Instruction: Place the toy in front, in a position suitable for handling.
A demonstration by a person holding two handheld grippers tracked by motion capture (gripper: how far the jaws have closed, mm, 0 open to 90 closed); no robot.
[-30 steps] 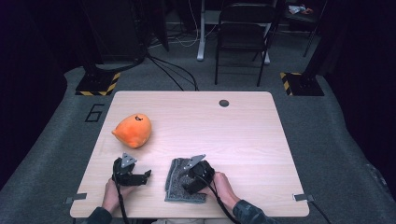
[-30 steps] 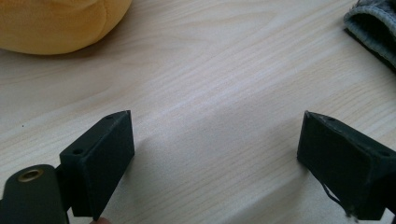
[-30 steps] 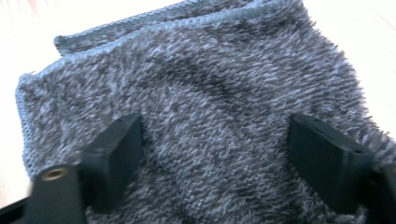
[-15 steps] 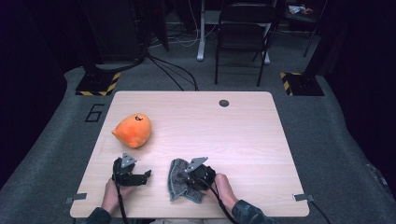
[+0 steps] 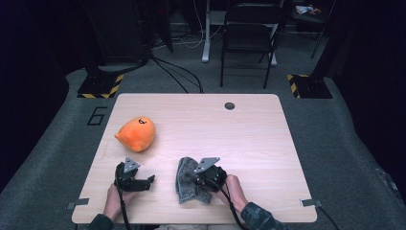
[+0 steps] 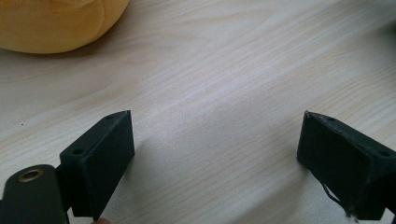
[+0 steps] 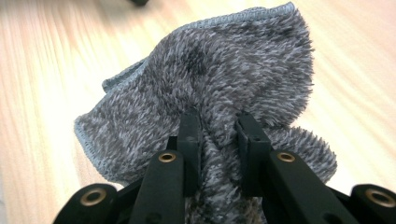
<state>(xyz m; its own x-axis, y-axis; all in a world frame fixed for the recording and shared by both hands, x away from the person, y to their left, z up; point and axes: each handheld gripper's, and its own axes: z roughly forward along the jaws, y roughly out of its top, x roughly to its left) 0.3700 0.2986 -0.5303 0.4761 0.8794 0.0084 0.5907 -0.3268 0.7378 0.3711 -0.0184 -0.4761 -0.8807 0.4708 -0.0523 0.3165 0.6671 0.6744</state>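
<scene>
At the bottom centre of the high view, the right gripper (image 5: 195,178) pinches a bunched fold of the fluffy grey cloth (image 5: 187,181); its jaws have just closed on it. The grab looks done, the lift barely begun. At lower left, the left gripper (image 5: 146,181) rests spread and empty on the smooth wooden desk (image 5: 249,139). Farther up sits 1 rounded orange plush toy (image 5: 136,134).

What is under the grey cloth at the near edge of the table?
The wooden table lies under the grey cloth. The right gripper pinches a fold, so the cloth is bunched up. Whatever lies beneath its middle is covered.
</scene>
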